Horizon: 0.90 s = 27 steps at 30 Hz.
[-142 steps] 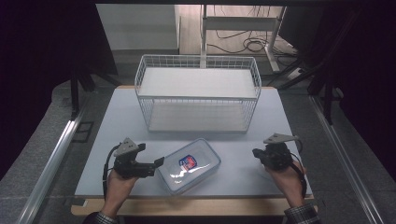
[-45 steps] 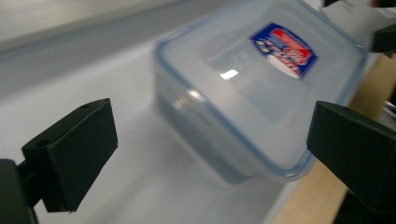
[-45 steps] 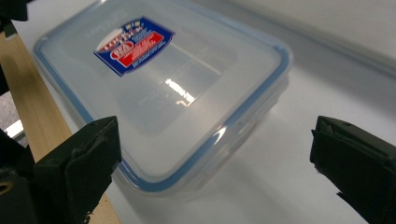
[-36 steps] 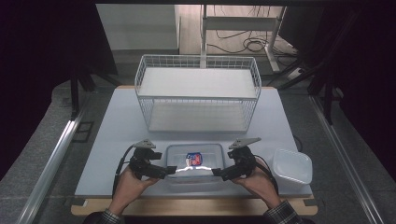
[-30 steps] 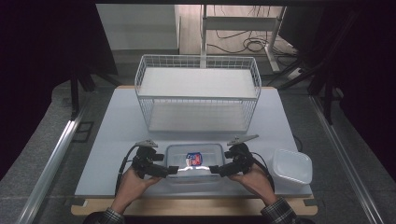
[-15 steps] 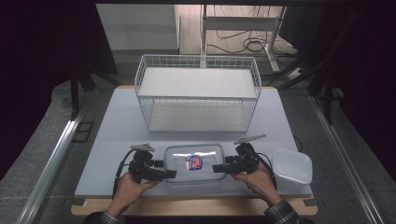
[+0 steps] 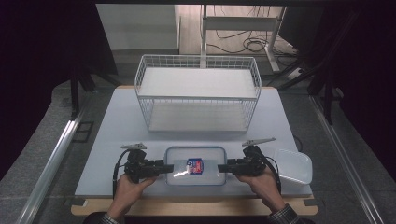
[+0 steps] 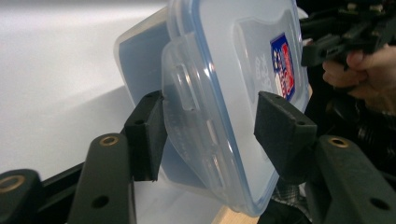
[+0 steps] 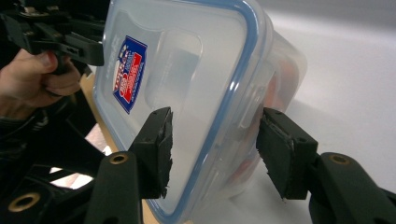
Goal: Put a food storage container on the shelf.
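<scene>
A clear rectangular plastic food container with a blue-rimmed snap-on lid and a red and blue label (image 7: 195, 165) sits near the front edge of the pale grey table top (image 7: 116, 121), midway between the person's two hands. The left gripper (image 7: 164, 167) points in at the container's left short end, and the right gripper (image 7: 221, 167) points in at its right short end, so the box lies squarely between the two tools with each set of tips at or just over a rim. In the left gripper view the two black jaws stand apart on either side of the lid's clear latch flap (image 8: 196, 116) (the lid edge runs up between them); one pad lies against or very near the flap, the other is off the lid's top, so this gripper is partly open and not clamped. In the right gripper view the jaws likewise straddle the lid's blue rim (image 9: 229, 112) and that end's latch, with a gap showing on both sides, so that gripper is open as well and grips nothing. Behind the container stands a white wire basket with a pale liner (image 7: 198, 95), well apart from it. A second, empty clear plastic tub (image 7: 293, 164) rests on the table just beside the right hand.
</scene>
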Available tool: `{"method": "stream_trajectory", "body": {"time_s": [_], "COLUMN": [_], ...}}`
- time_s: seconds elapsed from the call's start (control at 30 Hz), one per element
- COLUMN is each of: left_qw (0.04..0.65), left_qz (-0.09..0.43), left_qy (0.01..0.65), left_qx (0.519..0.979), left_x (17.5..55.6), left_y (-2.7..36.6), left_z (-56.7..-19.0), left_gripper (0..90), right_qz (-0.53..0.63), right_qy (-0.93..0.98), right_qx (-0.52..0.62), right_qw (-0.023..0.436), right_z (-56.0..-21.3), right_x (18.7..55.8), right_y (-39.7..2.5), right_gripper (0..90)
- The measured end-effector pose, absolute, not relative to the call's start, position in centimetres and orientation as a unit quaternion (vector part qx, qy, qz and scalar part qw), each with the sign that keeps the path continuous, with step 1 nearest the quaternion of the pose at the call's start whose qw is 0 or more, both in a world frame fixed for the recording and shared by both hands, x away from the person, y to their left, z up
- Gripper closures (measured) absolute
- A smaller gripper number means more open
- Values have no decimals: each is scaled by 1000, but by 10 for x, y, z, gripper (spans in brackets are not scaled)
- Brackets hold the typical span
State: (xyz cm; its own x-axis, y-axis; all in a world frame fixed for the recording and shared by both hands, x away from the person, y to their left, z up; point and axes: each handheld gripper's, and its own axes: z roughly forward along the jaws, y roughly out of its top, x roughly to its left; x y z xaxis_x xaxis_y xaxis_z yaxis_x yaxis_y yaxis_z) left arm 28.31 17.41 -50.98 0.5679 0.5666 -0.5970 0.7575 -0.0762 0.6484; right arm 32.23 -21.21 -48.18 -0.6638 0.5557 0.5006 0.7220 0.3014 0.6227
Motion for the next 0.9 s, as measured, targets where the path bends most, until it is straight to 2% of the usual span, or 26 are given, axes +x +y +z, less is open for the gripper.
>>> {"method": "stream_trajectory", "body": {"time_s": [0.2, 0.57, 0.9], "left_qw": [508, 514, 526], "left_qz": [-71, -72, -47], "left_qy": [462, 461, 441], "left_qx": [724, 720, 725], "left_x": [280, 285, 299], "left_y": [170, 170, 172], "left_z": [-504, -500, -469], "left_gripper": [484, 490, 491], "right_qz": [-447, -467, -486], "right_qy": [-791, -777, -772], "right_qx": [-413, -418, -408], "right_qw": [64, 57, 38], "right_z": [-476, -472, -447], "right_x": [317, 318, 327], "right_y": [-212, -215, -214], "right_gripper": [516, 527, 529]}}
